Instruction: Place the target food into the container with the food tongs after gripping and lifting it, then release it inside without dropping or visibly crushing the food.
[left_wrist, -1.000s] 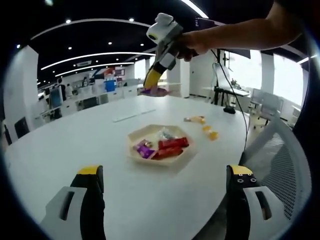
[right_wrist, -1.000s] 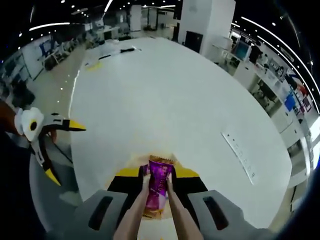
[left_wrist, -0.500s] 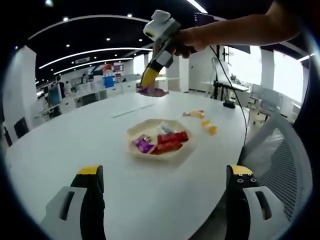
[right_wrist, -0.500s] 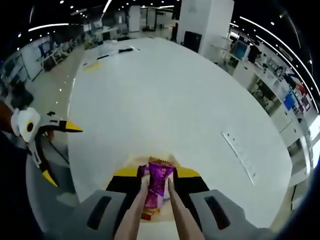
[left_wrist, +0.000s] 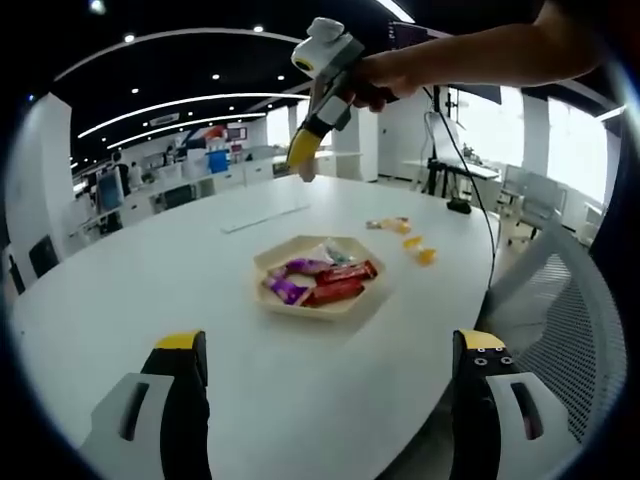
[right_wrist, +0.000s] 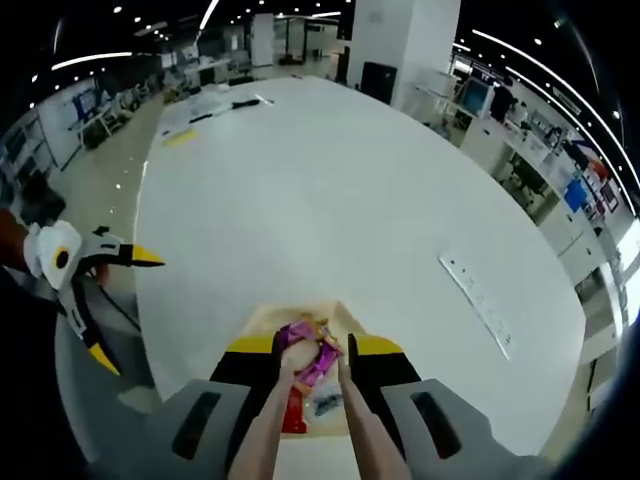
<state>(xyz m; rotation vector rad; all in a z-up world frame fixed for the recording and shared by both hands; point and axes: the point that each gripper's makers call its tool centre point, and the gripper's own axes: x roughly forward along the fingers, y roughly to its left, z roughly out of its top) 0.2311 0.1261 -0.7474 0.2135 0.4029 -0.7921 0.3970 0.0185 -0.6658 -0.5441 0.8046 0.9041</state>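
Released since the earlier frames, the purple packet (left_wrist: 305, 267) lies in the tray (left_wrist: 352, 307), no longer pinched in the tongs (right_wrist: 312, 405). Its long axis runs left to right in the left gripper view, beside red packets (left_wrist: 340, 283). Above the tray, the right gripper (left_wrist: 300, 166) grips the tongs, whose tips stand slightly apart. Left gripper (left_wrist: 330, 375) jaws are spread wide over the table (left_wrist: 120, 290). Yellow sweets (left_wrist: 418, 248) lie farther right.
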